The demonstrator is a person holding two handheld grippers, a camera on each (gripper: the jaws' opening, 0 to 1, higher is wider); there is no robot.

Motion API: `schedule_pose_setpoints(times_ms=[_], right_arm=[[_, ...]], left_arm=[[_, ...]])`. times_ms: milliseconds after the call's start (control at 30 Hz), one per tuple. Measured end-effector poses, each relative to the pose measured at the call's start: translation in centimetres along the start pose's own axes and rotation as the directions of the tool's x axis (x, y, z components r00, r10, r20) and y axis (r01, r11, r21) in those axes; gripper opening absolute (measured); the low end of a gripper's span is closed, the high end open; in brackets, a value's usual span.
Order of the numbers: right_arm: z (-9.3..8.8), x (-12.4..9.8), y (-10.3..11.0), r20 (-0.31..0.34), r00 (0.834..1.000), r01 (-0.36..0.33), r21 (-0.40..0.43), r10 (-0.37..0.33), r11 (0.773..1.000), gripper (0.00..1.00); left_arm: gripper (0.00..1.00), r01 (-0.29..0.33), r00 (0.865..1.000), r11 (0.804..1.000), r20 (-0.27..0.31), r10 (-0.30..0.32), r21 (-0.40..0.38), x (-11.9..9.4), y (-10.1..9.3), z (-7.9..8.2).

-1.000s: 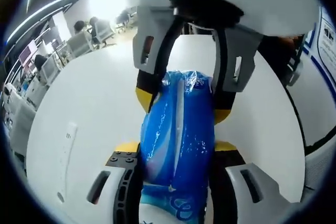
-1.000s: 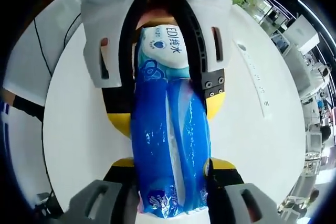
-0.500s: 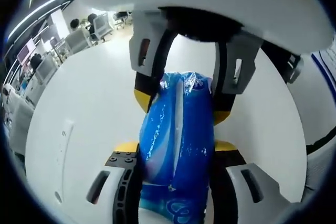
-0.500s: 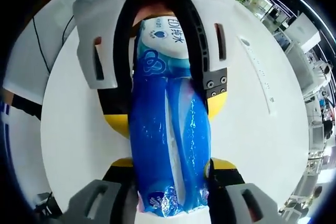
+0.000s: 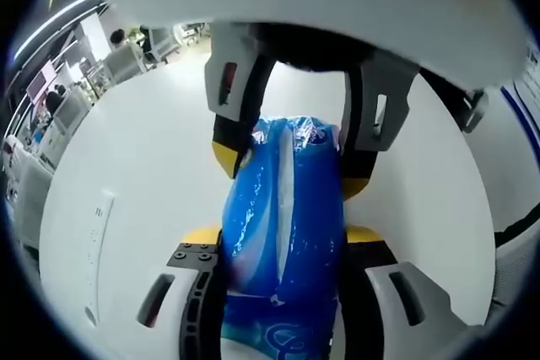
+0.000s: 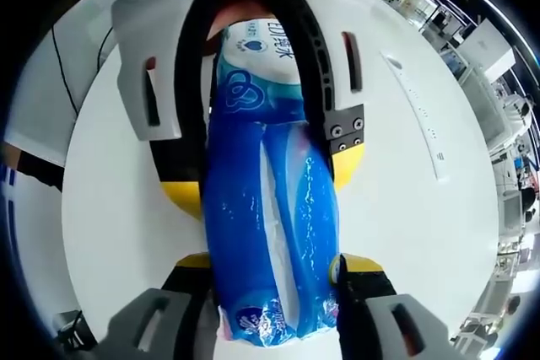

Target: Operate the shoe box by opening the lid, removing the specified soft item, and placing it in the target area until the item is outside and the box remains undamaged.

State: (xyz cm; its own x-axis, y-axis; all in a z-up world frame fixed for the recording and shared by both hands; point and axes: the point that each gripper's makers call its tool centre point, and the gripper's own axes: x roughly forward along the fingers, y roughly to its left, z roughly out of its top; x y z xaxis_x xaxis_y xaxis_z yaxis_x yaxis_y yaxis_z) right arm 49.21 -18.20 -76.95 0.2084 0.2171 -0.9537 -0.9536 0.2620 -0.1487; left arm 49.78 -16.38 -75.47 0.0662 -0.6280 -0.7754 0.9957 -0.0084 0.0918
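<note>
While my left gripper [image 5: 283, 238] and right gripper [image 6: 274, 263] are clamping the tissue pack [image 6: 266, 208]; uneven squeezing risks tearing its wrapper.

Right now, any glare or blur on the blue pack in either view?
Left gripper view: speckled glare on the glossy blue plastic tissue pack, overexposed white tabletop, soft background. Right gripper view: highlights along the pack, print near top readable, strong fisheye bending.

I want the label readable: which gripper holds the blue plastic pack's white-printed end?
The left gripper, facing in the right gripper view; the right gripper clamps the pack's other end.
</note>
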Motion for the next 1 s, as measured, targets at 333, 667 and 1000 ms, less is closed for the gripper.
schedule_pose_setpoints(times_ms=[333, 667, 1000], right_arm=[[-0.4, 0.3, -0.1, -0.005, 1.000, 0.013, 0.012, -0.013, 1.000, 0.55], [-0.6, 0.3, -0.3, -0.004, 1.000, 0.027, 0.037, -0.027, 0.999, 0.57], [-0.6, 0.0, -0.3, -0.014, 0.999, 0.045, 0.038, -0.044, 0.998, 0.58]], left_arm=[[0.54, 0.004, 1.000, 1.000, -0.015, -0.005, -0.003, 0.2, -0.1, -0.7], [0.55, 0.000, 1.000, 1.000, -0.022, 0.000, 0.005, 0.0, 0.0, -0.9], [0.57, 0.001, 0.999, 1.000, -0.032, 0.000, 0.010, -0.7, 0.1, -1.2]])
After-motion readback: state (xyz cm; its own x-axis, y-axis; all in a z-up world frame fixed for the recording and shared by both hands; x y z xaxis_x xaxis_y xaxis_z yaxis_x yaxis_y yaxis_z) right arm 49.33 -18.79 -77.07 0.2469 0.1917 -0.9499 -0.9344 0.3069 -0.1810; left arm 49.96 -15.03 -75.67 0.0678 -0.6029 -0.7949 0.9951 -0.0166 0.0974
